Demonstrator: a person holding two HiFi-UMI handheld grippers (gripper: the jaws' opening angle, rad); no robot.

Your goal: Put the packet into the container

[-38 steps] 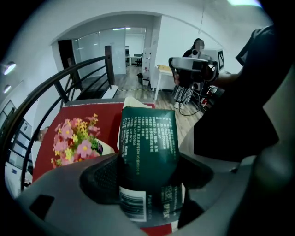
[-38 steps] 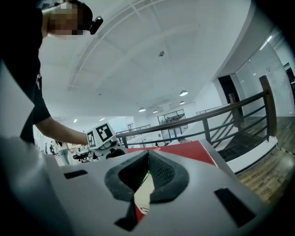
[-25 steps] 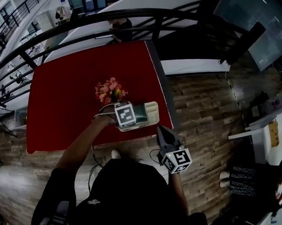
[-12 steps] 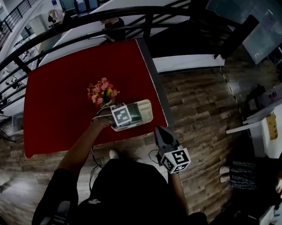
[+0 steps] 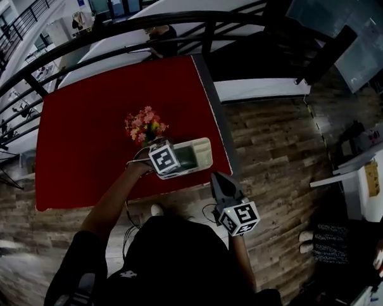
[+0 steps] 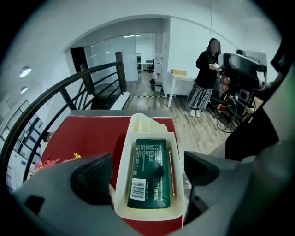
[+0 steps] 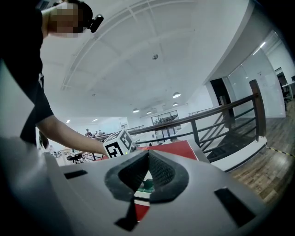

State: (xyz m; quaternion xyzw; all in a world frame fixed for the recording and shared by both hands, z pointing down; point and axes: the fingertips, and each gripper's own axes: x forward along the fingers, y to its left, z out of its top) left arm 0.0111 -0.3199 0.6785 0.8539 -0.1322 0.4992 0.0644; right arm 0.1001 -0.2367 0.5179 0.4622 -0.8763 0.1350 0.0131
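Packet (image 6: 148,173), dark green with a white barcode label at its near end, lies flat inside the cream container (image 6: 120,175), filling most of the larger compartment. A thin pen-like stick lies along the packet's right side. The container sits on a red surface (image 5: 91,132), near the surface's front right corner, with a smaller compartment at its far end.

The left tool (image 6: 146,175) hovers just above the container with its jaws wide apart, one on either side of the container, gripping nothing. In the head view, this tool (image 5: 164,159) covers the container's left end, and the person's bare forearm reaches out to it.

The right tool (image 7: 146,177) has its jaws closed together at the tips and holds nothing. It hangs off the surface's front edge, over the wooden floor, close to the person's body.

A small bunch of pink and yellow flowers (image 5: 144,123) stands on the surface just behind the container.
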